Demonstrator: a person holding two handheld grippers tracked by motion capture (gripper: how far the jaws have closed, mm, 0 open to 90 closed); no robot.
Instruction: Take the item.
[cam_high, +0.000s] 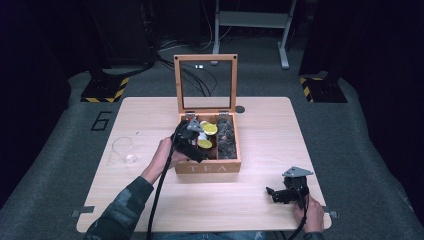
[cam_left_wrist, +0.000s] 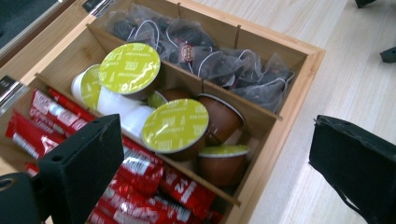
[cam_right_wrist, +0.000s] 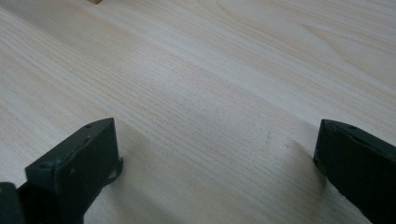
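Wooden and pale, the table (cam_high: 260, 125) carries an open tea box (cam_high: 207, 167) with "TEA" on its front wall and a glass-paned lid (cam_high: 205, 82) standing upright at the back. The box is split into compartments. In the left gripper view, one long compartment holds red sachets (cam_left_wrist: 140, 172), the middle ones hold coffee capsules (cam_left_wrist: 175, 126) with yellow-green foil tops, some white-bodied and some brown, and the far row holds dark pyramid tea bags (cam_left_wrist: 219, 65) with white strings.

The left gripper (cam_high: 192, 137) hangs over the left part of the box, held by the person's left hand (cam_high: 162, 155), whose camouflage-patterned sleeve (cam_high: 122, 212) comes in from the bottom edge. Its jaws stand wide apart and grip nothing; in its own view one jaw sits over the red sachets and the other over the table just beside the box's outer wall, with a green-topped capsule between them.

The right gripper (cam_high: 275, 194) rests low near the table's front right corner, well apart from the box, held by the right hand (cam_high: 312, 215). Its jaws are also spread wide and empty over bare wood.

A clear glass cup (cam_high: 124, 150) stands on the table to the left of the box.
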